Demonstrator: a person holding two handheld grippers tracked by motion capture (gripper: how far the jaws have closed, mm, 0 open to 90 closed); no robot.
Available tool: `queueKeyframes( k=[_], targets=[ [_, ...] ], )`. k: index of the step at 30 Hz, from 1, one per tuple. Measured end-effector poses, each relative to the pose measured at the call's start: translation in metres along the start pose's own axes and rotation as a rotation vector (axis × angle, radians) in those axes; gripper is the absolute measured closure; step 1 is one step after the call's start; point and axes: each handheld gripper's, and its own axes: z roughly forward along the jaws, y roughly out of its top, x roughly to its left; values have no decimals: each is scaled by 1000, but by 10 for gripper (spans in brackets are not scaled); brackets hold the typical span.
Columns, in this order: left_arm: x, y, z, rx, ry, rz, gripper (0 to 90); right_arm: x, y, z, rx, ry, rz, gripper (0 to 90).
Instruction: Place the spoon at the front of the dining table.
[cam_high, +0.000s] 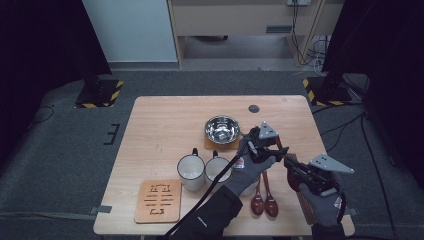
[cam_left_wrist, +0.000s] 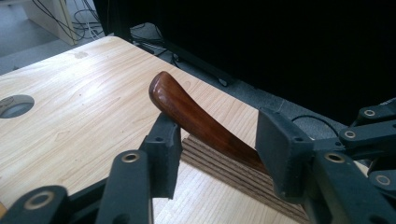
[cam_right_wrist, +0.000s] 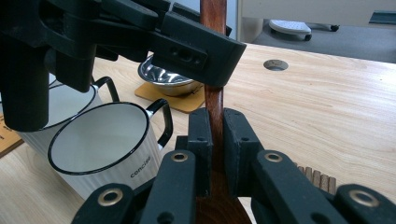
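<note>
My right gripper (cam_right_wrist: 212, 144) is clamped on a wooden spoon (cam_right_wrist: 214, 100), low on its handle. The handle runs away toward twelve o'clock, straight through my left gripper (cam_left_wrist: 217, 149), whose jaws straddle it without pressing, though one pad may be brushing it. Left is nearer the handle's free end; a second spoon (cam_high: 257, 200) lies on the table (cam_high: 165, 115).

Two mugs (cam_high: 205, 171) are set side by side on the counter (cam_high: 165, 120), a bowl (cam_high: 222, 128) behind them, spoons (cam_high: 264, 200) to their right.
</note>
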Motion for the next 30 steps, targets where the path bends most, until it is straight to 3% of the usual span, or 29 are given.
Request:
queueKeyframes(
  k=[19,22,23,24,27,30],
  targets=[
    [-4,-1,-1,2,-35,12,678,1,-1,3,20,0,-3,820],
    [-6,0,-3,-8,-54,19,764,1,-2,4,22,2,-5,823],
    [-7,0,-4,-8,-54,26,810,2,-2,4,19,3,-7,885],
    [-7,0,-4,-8,-54,26,824,2,-2,4,19,3,-7,885],
    [-8,-1,-4,-26,-96,31,839,1,-1,2,3,15,4,818],
    [-9,0,-5,-24,-85,48,839,0,-1,2,1,14,6,815]
  ],
)
